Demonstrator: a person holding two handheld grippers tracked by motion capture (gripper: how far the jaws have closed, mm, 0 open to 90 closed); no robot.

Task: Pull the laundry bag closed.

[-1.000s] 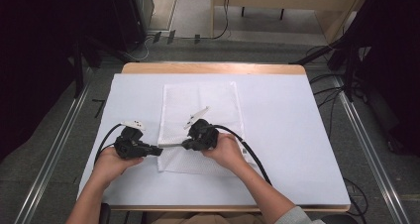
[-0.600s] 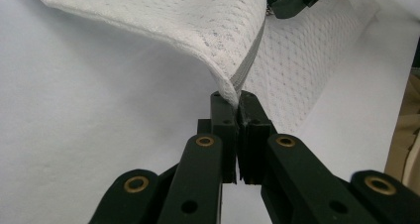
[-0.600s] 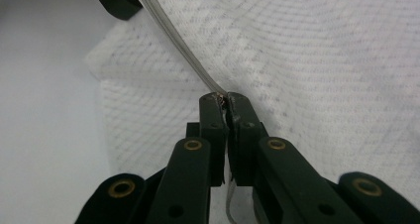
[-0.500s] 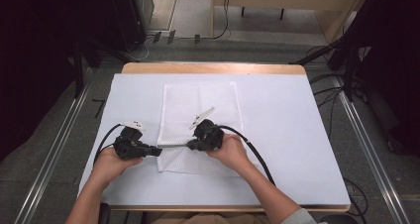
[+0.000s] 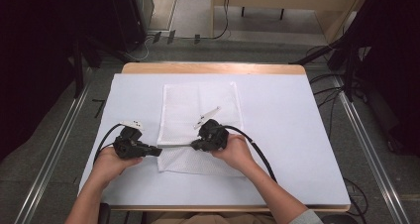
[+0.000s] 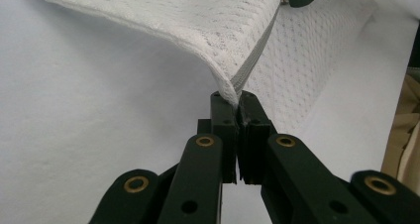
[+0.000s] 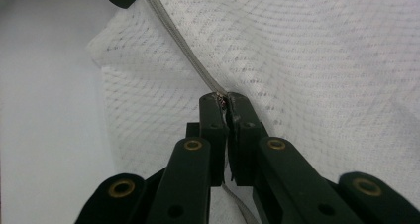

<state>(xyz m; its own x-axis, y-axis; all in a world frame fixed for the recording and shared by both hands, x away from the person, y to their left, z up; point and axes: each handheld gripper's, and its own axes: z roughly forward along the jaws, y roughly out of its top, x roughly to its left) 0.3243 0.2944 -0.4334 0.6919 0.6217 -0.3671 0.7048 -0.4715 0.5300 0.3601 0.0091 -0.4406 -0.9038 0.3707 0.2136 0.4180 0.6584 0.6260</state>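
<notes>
Left gripper (image 6: 236, 102) pinching mesh bag (image 6: 208, 26) corner, right gripper (image 7: 224, 101) clamping zipper pull (image 7: 224, 103)

White mesh bag (image 5: 198, 115), grey zipper (image 7: 178, 40)

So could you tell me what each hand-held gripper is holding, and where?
Both grip the white mesh zip bag: left hand-held gripper at its corner, right hand-held gripper on its zip.

The high view looks forward and down from above the person's side onto the whole table (image 5: 297, 135). Each gripper view sits close behind its own black jaws, looking along them, low over the white mesh bag (image 6: 208, 21). Both share the bag's grey zipper (image 7: 183, 45), and each catches the opposite gripper's tip at its top edge.
</notes>
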